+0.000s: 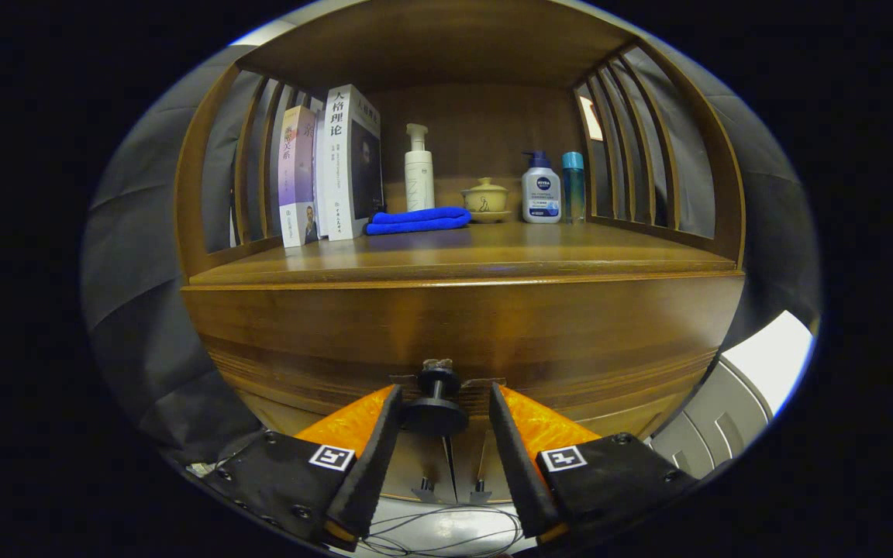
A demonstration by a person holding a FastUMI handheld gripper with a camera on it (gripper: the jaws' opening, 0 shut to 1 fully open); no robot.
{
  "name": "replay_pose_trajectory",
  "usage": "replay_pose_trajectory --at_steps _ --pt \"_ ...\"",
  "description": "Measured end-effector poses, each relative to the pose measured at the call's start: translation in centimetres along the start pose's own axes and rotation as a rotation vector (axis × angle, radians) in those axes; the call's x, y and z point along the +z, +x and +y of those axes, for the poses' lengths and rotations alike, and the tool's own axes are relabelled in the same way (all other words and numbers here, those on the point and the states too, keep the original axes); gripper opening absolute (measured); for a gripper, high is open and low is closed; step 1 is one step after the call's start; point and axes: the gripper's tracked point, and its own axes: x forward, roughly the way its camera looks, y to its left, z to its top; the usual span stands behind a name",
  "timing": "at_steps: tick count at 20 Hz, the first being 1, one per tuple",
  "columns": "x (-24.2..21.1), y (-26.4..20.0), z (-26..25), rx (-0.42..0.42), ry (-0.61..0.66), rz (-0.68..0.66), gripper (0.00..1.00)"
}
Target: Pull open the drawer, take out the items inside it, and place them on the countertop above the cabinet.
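**Tongs straddling the drawer knob**

The tongs [441, 407] stood open, one finger on each side of the dark round knob [435, 403] at the middle of the drawer front [462, 325], seemingly not yet pressing it. The closed drawer sat just under the bench [462, 260], which carried books [330, 167], a blue cloth [418, 220], bottles and a lidded cup along its back edge. The knob looked rigid, small and possibly slippery; gripping its narrow stem seemed safest.

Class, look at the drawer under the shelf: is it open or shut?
Shut: the drawer front sits flush under the shelf edge, no interior showing. The open gripper has its fingers either side of the knob.
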Motion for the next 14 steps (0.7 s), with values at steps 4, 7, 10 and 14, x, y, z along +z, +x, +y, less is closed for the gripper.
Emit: replay_pose_trajectory --at_steps 4,7,10,14 --pt "-0.10 0.26 0.53 0.000 -0.014 0.002 0.51" --pt "-0.17 0.49 0.50 0.007 0.001 0.007 0.40" --pt "-0.13 0.15 0.39 0.015 -0.010 -0.011 0.22" --pt "-0.36 0.19 0.45 0.007 -0.004 -0.008 0.22"
